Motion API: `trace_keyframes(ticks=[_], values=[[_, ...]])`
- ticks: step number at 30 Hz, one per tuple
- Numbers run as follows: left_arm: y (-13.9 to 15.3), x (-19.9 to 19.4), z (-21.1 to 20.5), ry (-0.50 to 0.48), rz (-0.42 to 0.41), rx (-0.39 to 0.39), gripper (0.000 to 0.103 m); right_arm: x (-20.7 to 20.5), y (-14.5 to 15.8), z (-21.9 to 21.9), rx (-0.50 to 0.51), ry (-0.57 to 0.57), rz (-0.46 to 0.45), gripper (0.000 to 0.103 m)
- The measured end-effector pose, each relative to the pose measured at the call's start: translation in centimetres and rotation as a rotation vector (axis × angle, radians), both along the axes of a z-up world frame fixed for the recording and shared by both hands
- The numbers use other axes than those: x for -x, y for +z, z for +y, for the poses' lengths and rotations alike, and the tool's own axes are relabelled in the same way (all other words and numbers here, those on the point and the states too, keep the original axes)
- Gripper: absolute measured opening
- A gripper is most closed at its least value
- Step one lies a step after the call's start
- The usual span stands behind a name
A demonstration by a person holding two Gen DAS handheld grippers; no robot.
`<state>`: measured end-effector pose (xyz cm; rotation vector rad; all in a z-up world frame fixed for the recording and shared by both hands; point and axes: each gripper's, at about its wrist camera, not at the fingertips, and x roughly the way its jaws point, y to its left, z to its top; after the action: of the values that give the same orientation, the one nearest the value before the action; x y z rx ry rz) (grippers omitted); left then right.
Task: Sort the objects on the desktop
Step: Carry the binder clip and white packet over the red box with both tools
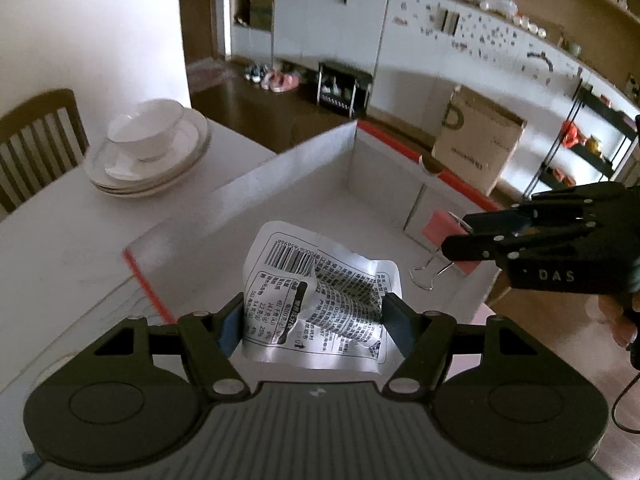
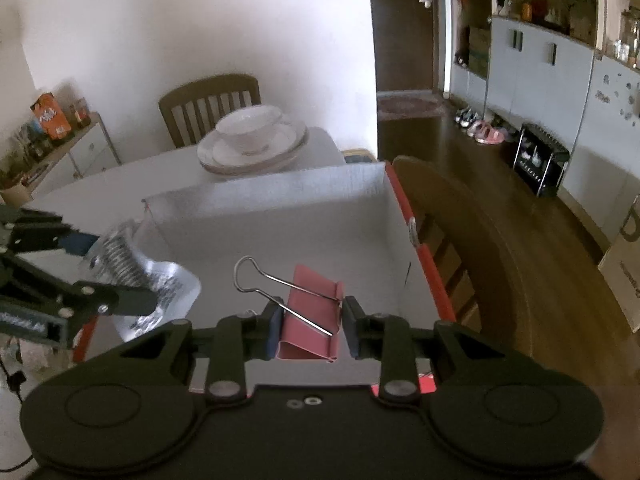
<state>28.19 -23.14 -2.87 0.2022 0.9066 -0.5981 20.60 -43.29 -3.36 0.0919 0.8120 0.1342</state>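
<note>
My left gripper point(image 1: 314, 320) is shut on a crumpled silver snack packet point(image 1: 320, 292) with a barcode and holds it over the open white box point(image 1: 280, 172) with red edges. My right gripper point(image 2: 310, 330) is shut on a pink binder clip point(image 2: 310, 312) with wire handles, over the same box point(image 2: 280, 188). In the left wrist view the right gripper point(image 1: 460, 236) comes in from the right with the pink clip point(image 1: 438, 228) inside the box's right side. In the right wrist view the left gripper point(image 2: 116, 276) and the packet point(image 2: 160, 288) are at the left.
A white bowl on stacked plates point(image 1: 148, 148) stands on the white table point(image 1: 60, 248) beyond the box; it also shows in the right wrist view point(image 2: 252, 140). A wooden chair point(image 2: 460, 248) stands to the right of the box, another chair point(image 2: 208, 100) behind the table.
</note>
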Motion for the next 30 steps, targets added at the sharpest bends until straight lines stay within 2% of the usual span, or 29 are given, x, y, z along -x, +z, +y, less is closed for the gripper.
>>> trace_keyframes(ticks=[10, 20, 30], values=[[-3.6, -2.9, -3.4, -0.082, 0.063, -0.146, 0.071, -2.7, -2.8, -0.6, 0.04, 0.046, 0.068, 0.031], [-6.0, -4.4, -5.0, -0.113, 0.135, -0.221, 0.071, -5.1, -5.0, -0.8, 0.057, 0.092, 0.147, 0.031], [-7.7, -4.7, -5.7, -0.172, 0.208, -0.279, 0.071, -6.1, -6.8, 0.1, 0.115, 0.146, 0.238, 0.031]])
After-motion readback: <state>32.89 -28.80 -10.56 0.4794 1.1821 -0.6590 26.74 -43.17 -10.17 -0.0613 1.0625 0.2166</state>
